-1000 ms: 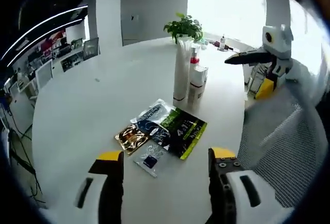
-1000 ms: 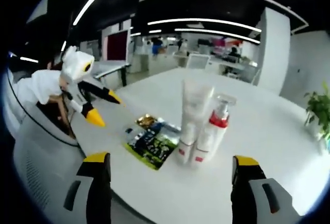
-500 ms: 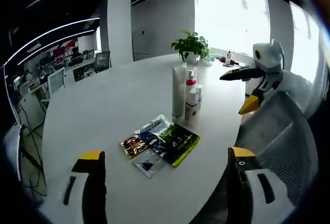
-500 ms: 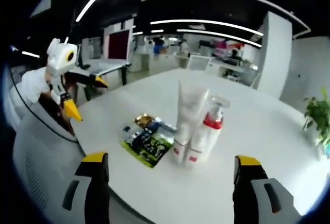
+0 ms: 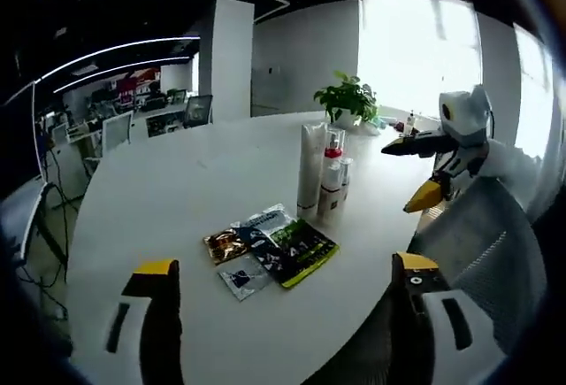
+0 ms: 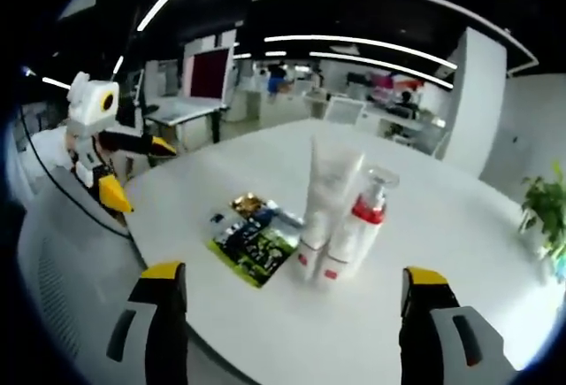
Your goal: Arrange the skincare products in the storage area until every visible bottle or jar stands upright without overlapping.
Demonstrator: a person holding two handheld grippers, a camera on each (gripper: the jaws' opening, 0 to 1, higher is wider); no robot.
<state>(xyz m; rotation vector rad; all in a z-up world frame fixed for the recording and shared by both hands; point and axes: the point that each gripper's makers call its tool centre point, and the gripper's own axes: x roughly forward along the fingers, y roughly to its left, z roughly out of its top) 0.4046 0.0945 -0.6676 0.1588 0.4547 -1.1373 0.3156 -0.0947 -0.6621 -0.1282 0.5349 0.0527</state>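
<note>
Two upright white containers, tall tube [image 6: 330, 181] and red-collared pump bottle [image 6: 363, 217], touch.

One tall tube [image 6: 329, 186], one pump bottle [image 6: 364, 226], several sachets [image 6: 255, 242].

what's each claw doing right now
Left claw: open, holding nothing.
Right claw: open, holding nothing.

Left tongs [image 5: 281, 289] and right tongs [image 6: 296, 292] both gape wide, gripping nothing.
</note>
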